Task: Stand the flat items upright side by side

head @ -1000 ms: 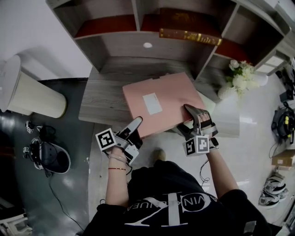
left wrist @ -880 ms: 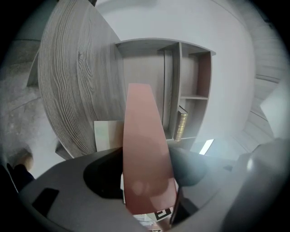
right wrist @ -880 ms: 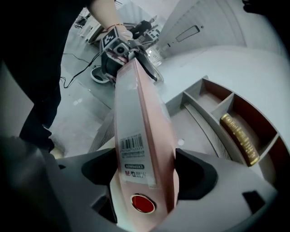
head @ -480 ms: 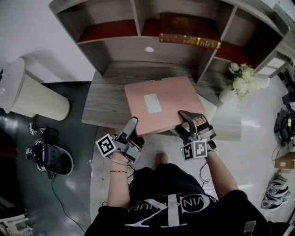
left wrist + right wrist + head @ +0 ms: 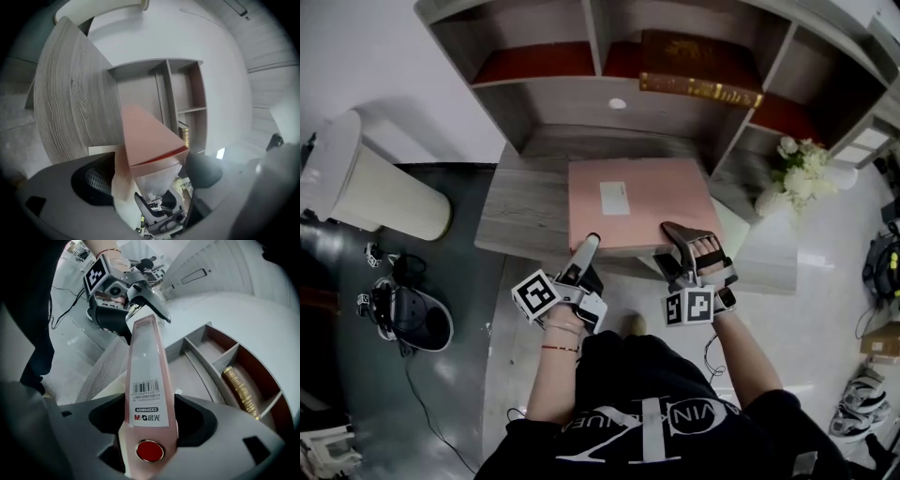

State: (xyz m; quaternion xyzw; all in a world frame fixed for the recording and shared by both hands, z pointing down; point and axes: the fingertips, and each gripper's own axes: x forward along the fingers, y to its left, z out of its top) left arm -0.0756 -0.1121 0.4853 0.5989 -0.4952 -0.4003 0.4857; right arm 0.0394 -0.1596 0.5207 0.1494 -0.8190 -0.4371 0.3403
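Observation:
A pink file box (image 5: 637,202) lies flat on the grey desk (image 5: 525,202), its white label up. My right gripper (image 5: 686,246) is at the box's front right corner. In the right gripper view the spine (image 5: 146,380), with barcode label and red button, fills the gap of my right gripper (image 5: 147,423), whose jaws are closing onto it. My left gripper (image 5: 587,251) is at the box's front edge. Its jaws are opening, and the box corner (image 5: 150,140) sits loosely inside my left gripper (image 5: 147,171). A brown book with gold lettering (image 5: 698,70) lies flat in the shelf.
The grey shelf unit (image 5: 609,103) rises behind the desk, with red-lined compartments. White flowers (image 5: 797,173) stand at the desk's right. A white bin (image 5: 375,187) and shoes (image 5: 412,319) are on the floor to the left.
The pink box has turned squarer to the desk edge. My left gripper slid along its front edge and its jaws widened. My right gripper stayed at the front right corner.

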